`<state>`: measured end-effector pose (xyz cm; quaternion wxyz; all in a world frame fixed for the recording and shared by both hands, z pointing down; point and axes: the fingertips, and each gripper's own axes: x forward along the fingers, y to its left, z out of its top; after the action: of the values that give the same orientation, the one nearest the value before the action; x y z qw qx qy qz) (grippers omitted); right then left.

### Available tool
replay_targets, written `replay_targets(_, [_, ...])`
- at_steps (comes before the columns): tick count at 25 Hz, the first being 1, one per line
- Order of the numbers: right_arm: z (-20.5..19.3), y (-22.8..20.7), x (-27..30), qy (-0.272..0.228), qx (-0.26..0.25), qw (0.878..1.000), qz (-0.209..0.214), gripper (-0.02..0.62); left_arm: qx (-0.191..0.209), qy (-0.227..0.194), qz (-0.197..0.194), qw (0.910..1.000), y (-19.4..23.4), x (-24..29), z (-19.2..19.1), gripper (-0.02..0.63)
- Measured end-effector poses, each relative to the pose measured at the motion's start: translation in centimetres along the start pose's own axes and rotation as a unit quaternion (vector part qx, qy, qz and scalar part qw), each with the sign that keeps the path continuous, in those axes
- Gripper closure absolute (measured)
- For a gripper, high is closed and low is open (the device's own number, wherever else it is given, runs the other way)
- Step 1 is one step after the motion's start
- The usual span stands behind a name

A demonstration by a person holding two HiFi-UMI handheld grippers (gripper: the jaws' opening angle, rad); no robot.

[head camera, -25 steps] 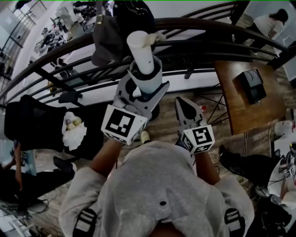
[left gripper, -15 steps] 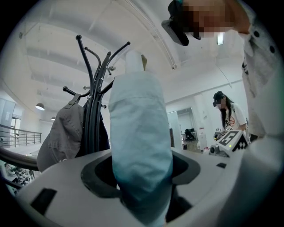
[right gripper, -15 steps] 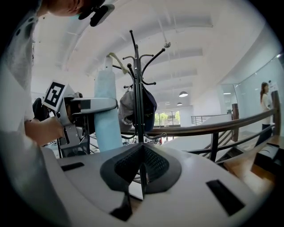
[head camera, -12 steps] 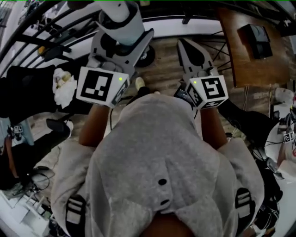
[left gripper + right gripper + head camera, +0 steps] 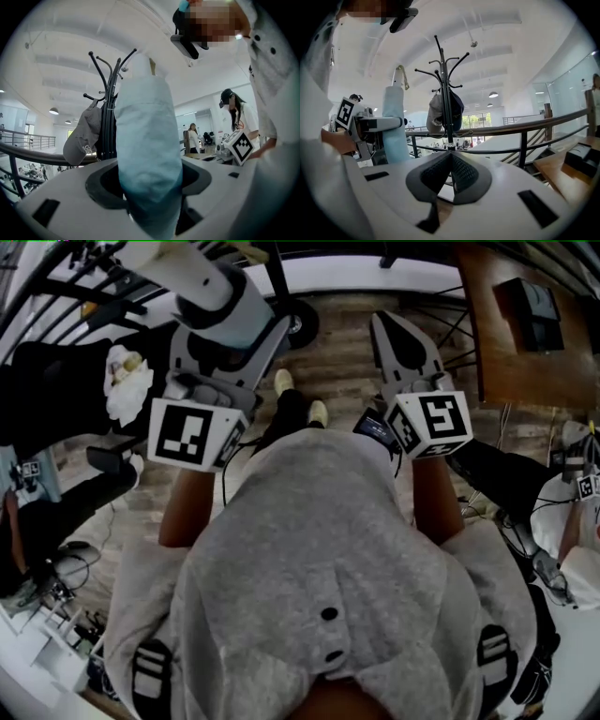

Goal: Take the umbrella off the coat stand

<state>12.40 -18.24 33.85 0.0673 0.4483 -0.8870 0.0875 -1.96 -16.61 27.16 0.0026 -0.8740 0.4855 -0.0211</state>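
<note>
A folded pale blue umbrella point(image 5: 149, 140) stands upright between the jaws of my left gripper point(image 5: 149, 190), which is shut on its lower part. In the head view the umbrella point(image 5: 208, 282) rises out of the left gripper point(image 5: 228, 334) at the upper left. The black coat stand point(image 5: 110, 108) is behind it and apart from it, with a grey cap point(image 5: 82, 136) on a hook. From the right gripper view the stand point(image 5: 446, 93) is straight ahead, and the umbrella point(image 5: 395, 126) is to its left. My right gripper point(image 5: 451, 154) is shut and holds nothing.
A dark curved railing point(image 5: 525, 126) runs behind the stand. A wooden table point(image 5: 511, 362) with a black box point(image 5: 532, 310) is at the right. A black bag with white cloth point(image 5: 122, 390) lies at the left. People stand beyond the table point(image 5: 236, 122).
Both grippers have drawn back and downward from the coat stand, the left one carrying the umbrella with it. The stand's top and cap have left the head view.
</note>
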Motion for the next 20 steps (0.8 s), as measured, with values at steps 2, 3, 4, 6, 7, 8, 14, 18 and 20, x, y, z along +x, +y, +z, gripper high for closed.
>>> replay_targets(2, [-0.3,0.4,-0.7,0.004,0.001,1.000,0.005,0.583,0.003,0.005,0.006,1.0000,-0.6,-1.0,-0.3,0.307])
replay_targets(3, [-0.4,0.5,-1.2,0.005,0.001,1.000,0.007,0.583,0.002,0.008,0.010,0.9999,-0.8,-1.4,-0.3,0.307])
replay_targets(4, [-0.6,0.6,-1.5,0.006,0.002,1.000,0.009,0.583,0.001,0.009,0.013,0.9999,-1.1,-1.8,-0.4,0.307])
replay_targets(6, [-0.9,0.7,-2.1,0.009,0.002,1.000,0.011,0.583,-0.006,0.011,0.017,0.9998,-1.6,-2.4,-0.5,0.307])
replay_targets(7, [-1.1,0.7,-2.3,0.011,0.003,1.000,0.012,0.583,-0.013,0.014,0.018,0.9997,-1.8,-2.5,-0.6,0.307])
replay_targets(8, [-1.3,0.7,-2.4,0.013,0.004,1.000,0.014,0.583,-0.020,0.018,0.018,0.9995,-2.1,-2.6,-0.8,0.307])
replay_targets(14, [-2.0,1.6,-2.7,0.024,0.014,0.999,0.021,0.583,-0.026,0.024,0.020,0.9992,-2.2,-3.3,-1.2,0.307])
replay_targets(18, [-2.3,1.7,-2.4,0.026,0.025,0.999,0.022,0.583,-0.029,0.035,0.018,0.9988,-2.0,-3.2,-1.9,0.307])
replay_targets(20, [-2.6,1.7,-2.2,0.026,0.030,0.999,0.022,0.583,-0.027,0.037,0.019,0.9988,-1.9,-3.1,-2.2,0.307])
